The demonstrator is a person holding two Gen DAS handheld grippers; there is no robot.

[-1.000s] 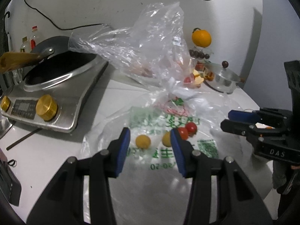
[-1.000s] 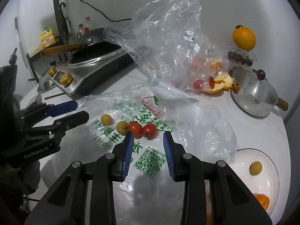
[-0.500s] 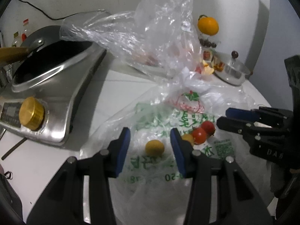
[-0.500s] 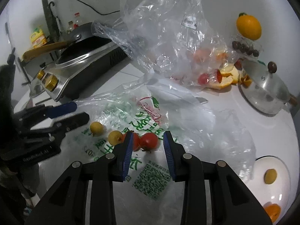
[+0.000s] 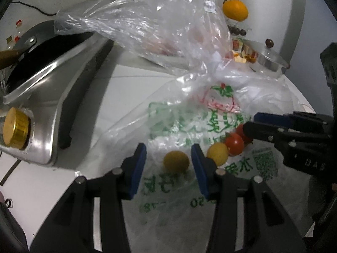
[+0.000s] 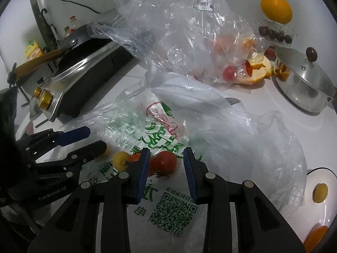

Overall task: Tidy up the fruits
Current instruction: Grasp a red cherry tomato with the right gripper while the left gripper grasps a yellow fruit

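Low in the left wrist frame, the left gripper (image 5: 168, 162) stands open around a yellow fruit (image 5: 176, 161) on the printed bag (image 5: 189, 113). The right gripper (image 6: 166, 166) brackets a red tomato (image 6: 164, 163), unclamped. Both fruits look light, soft-skinned and prone to roll (slippery plastic beneath): grip the widest part, gently.

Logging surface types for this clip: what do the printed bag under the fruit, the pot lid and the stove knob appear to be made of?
The printed bag looks like thin, see-through plastic film: it crinkles, glints and shows green print. The pot lid seems to be polished steel, mirror-bright, with a dark knob, perhaps wood or plastic. The stove knob looks like brass-coloured metal with a ribbed edge; it could be plated plastic.
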